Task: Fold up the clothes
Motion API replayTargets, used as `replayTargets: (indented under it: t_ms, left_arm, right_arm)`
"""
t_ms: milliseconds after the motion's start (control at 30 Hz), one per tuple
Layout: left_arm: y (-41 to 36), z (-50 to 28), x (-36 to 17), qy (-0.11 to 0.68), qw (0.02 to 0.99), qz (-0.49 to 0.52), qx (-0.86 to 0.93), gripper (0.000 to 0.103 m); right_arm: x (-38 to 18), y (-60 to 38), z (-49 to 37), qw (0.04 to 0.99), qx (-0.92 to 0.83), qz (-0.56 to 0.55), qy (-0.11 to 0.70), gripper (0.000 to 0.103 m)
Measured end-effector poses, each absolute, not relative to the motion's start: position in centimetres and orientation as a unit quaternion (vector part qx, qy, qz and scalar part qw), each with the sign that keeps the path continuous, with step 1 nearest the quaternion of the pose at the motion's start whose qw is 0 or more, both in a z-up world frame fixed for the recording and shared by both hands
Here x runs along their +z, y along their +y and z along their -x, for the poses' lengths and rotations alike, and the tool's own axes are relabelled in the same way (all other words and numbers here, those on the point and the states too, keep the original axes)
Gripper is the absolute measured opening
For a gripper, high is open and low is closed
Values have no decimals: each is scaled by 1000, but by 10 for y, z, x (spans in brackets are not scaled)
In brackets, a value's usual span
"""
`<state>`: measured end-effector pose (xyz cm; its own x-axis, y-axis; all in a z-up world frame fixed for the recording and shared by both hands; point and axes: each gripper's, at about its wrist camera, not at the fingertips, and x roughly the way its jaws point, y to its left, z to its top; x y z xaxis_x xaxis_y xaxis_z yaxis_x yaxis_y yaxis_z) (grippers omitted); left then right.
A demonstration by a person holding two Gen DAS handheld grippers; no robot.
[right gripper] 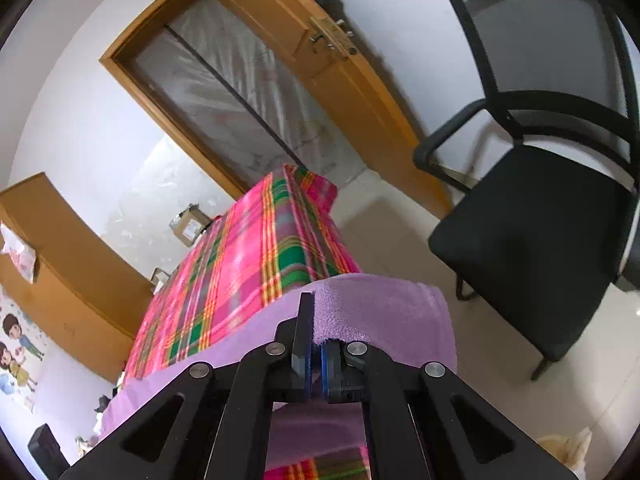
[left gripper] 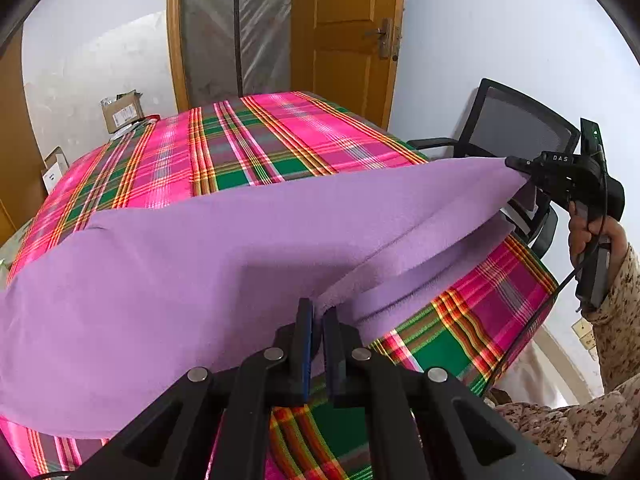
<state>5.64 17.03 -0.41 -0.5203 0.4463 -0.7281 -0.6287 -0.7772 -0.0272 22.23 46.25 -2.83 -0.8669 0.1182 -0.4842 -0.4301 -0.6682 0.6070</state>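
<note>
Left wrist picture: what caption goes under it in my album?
Two grippers lift a purple cloth over a plaid table.

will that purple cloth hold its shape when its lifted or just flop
Probably flop: the purple cloth sags in a curve between the left claw and the right claw, and it folds over itself. It looks light, since small pinches at two edges hold it up. Its fuzzy nap likely grips the pads rather than slipping.
</note>
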Motion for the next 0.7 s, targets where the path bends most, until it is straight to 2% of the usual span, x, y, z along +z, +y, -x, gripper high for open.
replayTargets:
  t_ms: [300,500,700]
  left_arm:
    - [172,-61,-14,126,315,390,856,5]
    - [175,-66,-6,132,317,373,862,5]
    - [176,-62,-17,125,320,401,849,7]
  right_arm:
    - [-48,463,-231,174,875,218,395,3]
    - [-37,463,-236,184,882,200,385,3]
    - [-43,464,-238,191,879,209,384,3]
